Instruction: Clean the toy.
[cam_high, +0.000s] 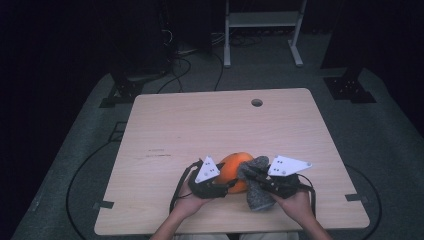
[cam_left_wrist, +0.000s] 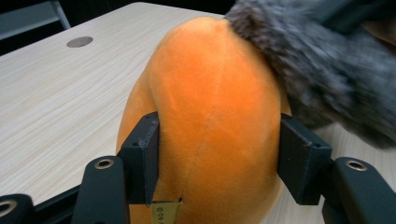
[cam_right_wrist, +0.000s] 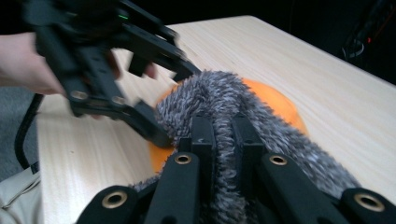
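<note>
Left tongs (cam_left_wrist: 219, 163) pinch orange plush (cam_left_wrist: 210, 121), right tongs (cam_right_wrist: 223, 140) pinch grey fuzzy cloth (cam_right_wrist: 219, 98), near table's (cam_high: 200, 120) front edge.

The left gripper (cam_left_wrist: 219, 154) has its two black jaws pressed against either side of an orange plush toy (cam_left_wrist: 215, 116) on the pale wooden worktop (cam_left_wrist: 60, 102). A grey furry cloth (cam_left_wrist: 322, 70), blurred and perhaps a sock, lies against the toy's upper right.

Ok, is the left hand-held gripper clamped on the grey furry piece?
No, the left hand-held gripper squeezes the orange plush; the grey furry piece lies beside it.
</note>
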